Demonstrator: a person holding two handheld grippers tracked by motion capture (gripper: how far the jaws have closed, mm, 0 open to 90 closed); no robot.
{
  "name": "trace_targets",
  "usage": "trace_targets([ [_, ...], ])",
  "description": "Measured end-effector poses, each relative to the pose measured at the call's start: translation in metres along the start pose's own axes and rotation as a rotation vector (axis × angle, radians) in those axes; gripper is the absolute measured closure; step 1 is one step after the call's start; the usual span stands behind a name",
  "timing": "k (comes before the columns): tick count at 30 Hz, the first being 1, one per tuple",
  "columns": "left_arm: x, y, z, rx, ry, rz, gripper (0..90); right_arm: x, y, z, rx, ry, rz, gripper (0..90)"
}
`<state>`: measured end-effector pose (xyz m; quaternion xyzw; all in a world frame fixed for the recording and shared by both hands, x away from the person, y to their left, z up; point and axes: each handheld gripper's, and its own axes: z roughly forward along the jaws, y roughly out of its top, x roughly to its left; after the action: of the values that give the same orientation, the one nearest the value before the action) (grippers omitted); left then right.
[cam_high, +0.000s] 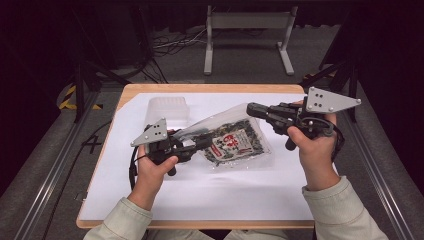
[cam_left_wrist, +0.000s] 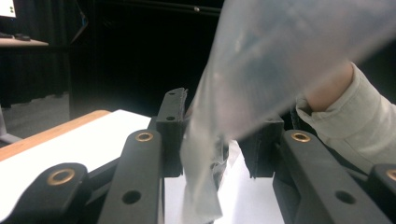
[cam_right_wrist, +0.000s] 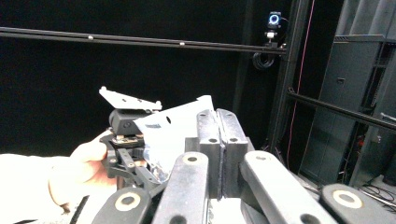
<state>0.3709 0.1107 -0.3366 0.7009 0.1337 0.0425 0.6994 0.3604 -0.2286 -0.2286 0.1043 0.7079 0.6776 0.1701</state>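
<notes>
A clear plastic bag (cam_high: 226, 124) is held up over the white sheet, with a dark printed snack packet (cam_high: 234, 143) in its lower part. My right gripper (cam_high: 251, 108) is shut on the bag's upper right corner. In the right gripper view its jaws (cam_right_wrist: 218, 128) are pressed together and the film (cam_right_wrist: 170, 133) runs off to their left. My left gripper (cam_high: 206, 141) reaches in at the bag's lower left. Its jaws stand apart (cam_left_wrist: 217, 140) and the bag's film (cam_left_wrist: 261, 60) hangs between them, close to the left pad.
A clear plastic tub (cam_high: 167, 107) lies at the back left of the white sheet (cam_high: 200, 195), which covers the wooden table (cam_high: 210, 88). The sheet's front half is bare. On the floor behind the table stands a metal frame (cam_high: 247, 20).
</notes>
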Motion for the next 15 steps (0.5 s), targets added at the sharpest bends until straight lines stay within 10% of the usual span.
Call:
trace_targets([
  [15, -0.012, 0.018, 0.001, 0.031, -0.042, 0.036, 72.1, -0.007, -0.003, -0.018, -0.013, -0.013, 0.031, 88.3],
])
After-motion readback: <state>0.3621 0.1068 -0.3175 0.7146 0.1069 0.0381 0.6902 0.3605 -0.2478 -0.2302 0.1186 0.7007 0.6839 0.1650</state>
